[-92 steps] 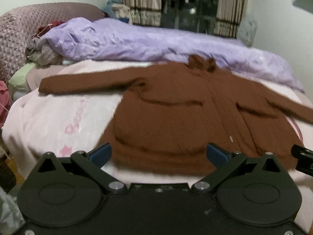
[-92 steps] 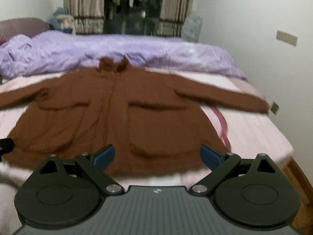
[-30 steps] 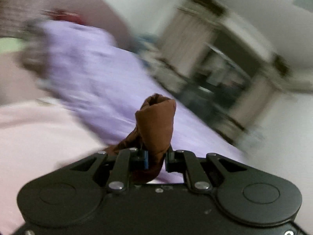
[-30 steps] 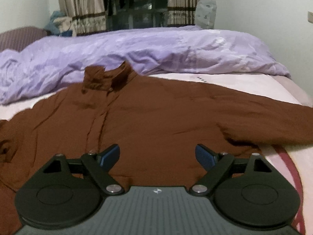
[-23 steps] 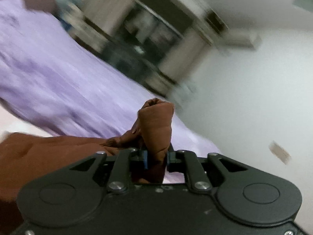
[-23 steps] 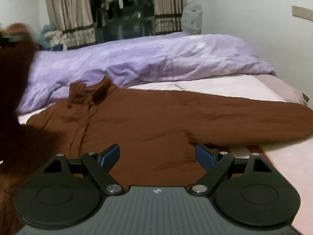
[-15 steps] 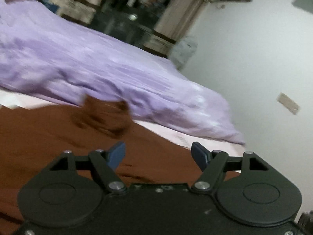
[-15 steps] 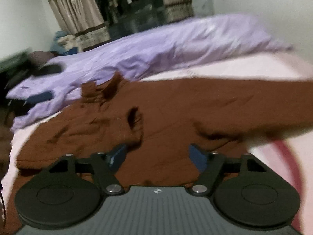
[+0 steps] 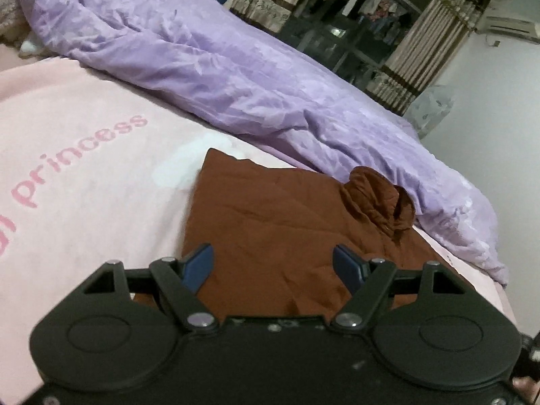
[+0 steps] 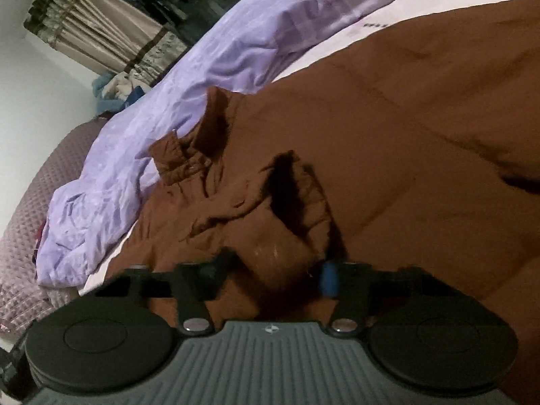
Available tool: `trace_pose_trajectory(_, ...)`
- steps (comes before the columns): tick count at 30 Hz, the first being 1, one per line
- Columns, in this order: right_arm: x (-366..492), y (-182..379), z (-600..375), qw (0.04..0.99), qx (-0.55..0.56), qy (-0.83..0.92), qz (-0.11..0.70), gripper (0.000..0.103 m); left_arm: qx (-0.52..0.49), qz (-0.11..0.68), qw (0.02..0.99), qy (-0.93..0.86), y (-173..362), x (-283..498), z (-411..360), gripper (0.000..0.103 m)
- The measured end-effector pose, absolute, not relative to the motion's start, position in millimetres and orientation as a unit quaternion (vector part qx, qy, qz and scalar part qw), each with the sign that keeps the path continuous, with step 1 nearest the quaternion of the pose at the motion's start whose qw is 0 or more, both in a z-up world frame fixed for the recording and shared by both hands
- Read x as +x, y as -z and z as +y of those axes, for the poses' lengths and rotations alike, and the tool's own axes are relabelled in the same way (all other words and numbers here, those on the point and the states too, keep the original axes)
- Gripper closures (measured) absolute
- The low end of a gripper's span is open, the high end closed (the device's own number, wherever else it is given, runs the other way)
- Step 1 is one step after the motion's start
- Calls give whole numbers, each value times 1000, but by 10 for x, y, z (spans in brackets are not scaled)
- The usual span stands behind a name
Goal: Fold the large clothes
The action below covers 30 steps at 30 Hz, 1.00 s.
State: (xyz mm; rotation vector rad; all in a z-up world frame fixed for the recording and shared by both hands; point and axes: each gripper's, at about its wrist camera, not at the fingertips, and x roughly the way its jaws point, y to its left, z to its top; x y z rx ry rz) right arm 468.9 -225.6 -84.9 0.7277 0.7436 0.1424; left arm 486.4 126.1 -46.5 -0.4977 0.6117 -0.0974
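Left gripper (image 9: pixel 273 263) hovers wide open and empty above the brown jacket (image 9: pixel 276 222). Right gripper (image 10: pixel 273 273) is half-closed around the folded-in sleeve cuff (image 10: pixel 293 199); grip uncertain. One sleeve looks folded; the other sleeve and body remain.

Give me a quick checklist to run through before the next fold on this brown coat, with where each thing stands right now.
1. Left gripper empty, fingers apart: ok.
2. Left sleeve folded in; the brown coat shows a straight edge on that side: ok.
3. Right gripper fingers spread with coat fabric bunched between them; actual grip: cannot tell, blurred.
4. Right sleeve folded in: not ok, it lies stretched out.
5. Collar flat: not ok, it stands rumpled beside the purple quilt.
6. Coat front smooth: not ok, creases near the collar.
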Motion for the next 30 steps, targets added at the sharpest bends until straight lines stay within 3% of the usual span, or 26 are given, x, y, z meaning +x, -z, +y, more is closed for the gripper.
trace_pose_trajectory(1,4680,810,-2240,867,344,-67,355,87,-241,295,923,51,438,4852,1265,26)
trace_pose_trajectory(6,4448,512,-2284,896,326,-65,295,89,-229,287,926,82,357,4781,1177,26)
trace_pose_trajectory(10,4560,789,-2355,888,318,-29,332,88,-203,347,914,59,691,4959,1099,27)
trace_pose_trajectory(12,4608,1013,-2383,877,328,-37,348,88,-175,339,922,59,775,4965,1062,28)
trace_pose_trajectory(14,4549,1023,-2439,879,339,-47,332,83,-140,336,930,55,745,4952,982,28)
trace_pose_trajectory(16,4495,986,-2454,877,346,-51,329,64,-126,334,932,51,643,4917,958,28)
trace_pose_trajectory(19,4383,857,-2464,893,318,-31,317,45,-120,315,940,46,428,4690,1036,22)
trace_pose_trajectory(21,4327,825,-2488,899,309,-26,309,42,-137,322,937,16,374,4497,1164,21)
trace_pose_trajectory(26,4402,955,-2563,882,338,-35,325,41,-311,361,879,29,628,4253,1606,24)
trace_pose_trajectory(30,4414,936,-2519,882,340,-38,323,41,-351,347,869,39,759,4414,1654,24)
